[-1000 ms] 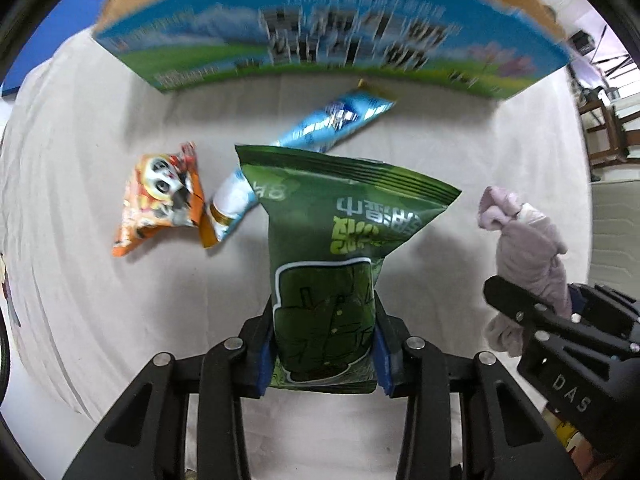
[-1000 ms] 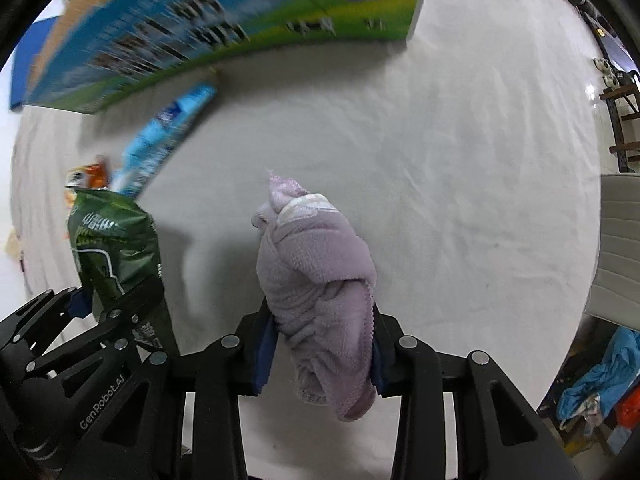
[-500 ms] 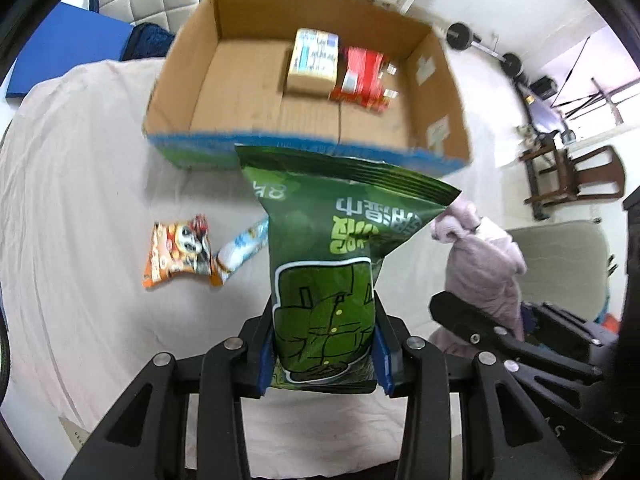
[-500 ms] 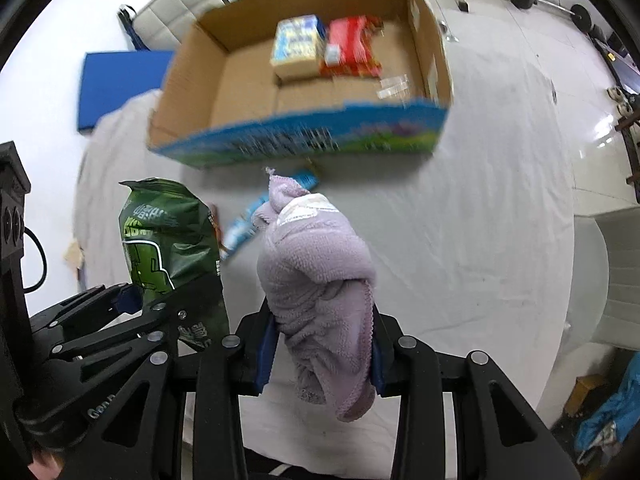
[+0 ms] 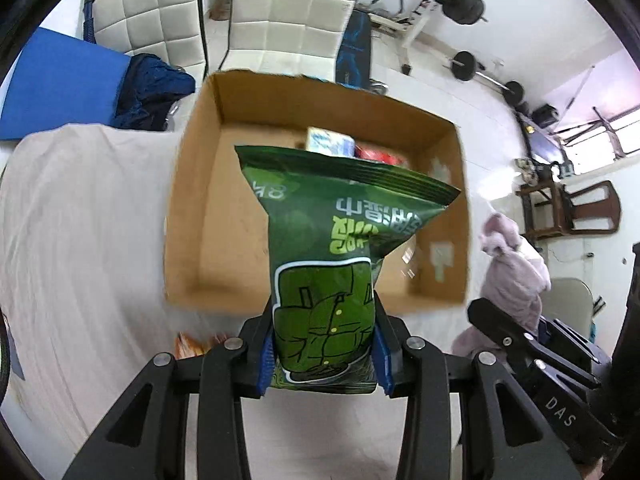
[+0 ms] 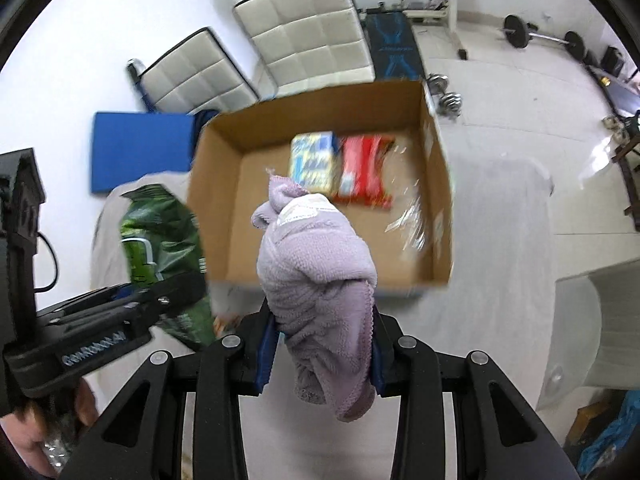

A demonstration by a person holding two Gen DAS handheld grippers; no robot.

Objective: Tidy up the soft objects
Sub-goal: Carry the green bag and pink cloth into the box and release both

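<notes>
The left gripper (image 5: 324,354) is clamped on the lower end of a green foil snack bag (image 5: 340,248), and the right gripper (image 6: 322,346) is closed around a bunched lilac fleece cloth (image 6: 316,268); both soft things stand up out of the jaws. The open brown cardboard box (image 6: 224,216), with a blue-and-yellow packet (image 6: 314,162) and a red packet (image 6: 362,168) at its far wall, lies straight ahead of and below both grippers. Neither seems clearly nearer, so either load likely needs only a forward and downward carry over the near wall.
</notes>
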